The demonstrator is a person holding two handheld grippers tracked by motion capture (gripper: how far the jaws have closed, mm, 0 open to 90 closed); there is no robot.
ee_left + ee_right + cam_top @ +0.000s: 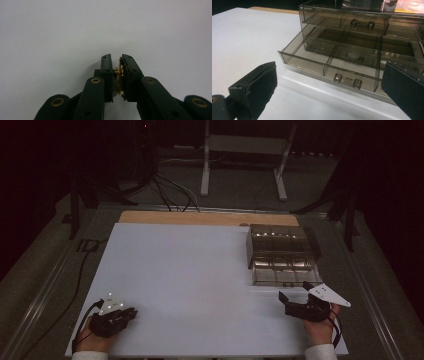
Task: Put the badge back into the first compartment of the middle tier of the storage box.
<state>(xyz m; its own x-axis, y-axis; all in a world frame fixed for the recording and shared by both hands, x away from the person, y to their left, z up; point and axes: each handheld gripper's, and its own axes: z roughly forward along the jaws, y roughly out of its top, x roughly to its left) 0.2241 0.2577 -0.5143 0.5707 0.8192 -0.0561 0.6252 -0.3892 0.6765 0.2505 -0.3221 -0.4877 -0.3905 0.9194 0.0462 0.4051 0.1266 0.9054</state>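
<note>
Sitting near the bench's [190, 270] front-left corner, left gripper [131, 312] pinching a small gold ornament [120, 75], likely a brooch or earring, jaws nearly together on it, piece standing on edge between the pads. Holding it low over the white top, probably readying a carry toward the organiser. Looking along the jaws in the left gripper view, showing gold metal and a tiny stud; from the high view, ornament too small to make out.

Resting toward the back-right corner, smoked-plastic drawer organiser [280, 251], bottom drawer [332, 62] pulled out toward the front edge, dividers exposed, apparently waiting to receive the piece. Showing clear handles [347, 81] and compartments, seemingly unfilled, in the right gripper view.

Hovering just before that drawer near the front-right corner, right gripper [294, 290], jaws spread wide, gripping nothing.
</note>
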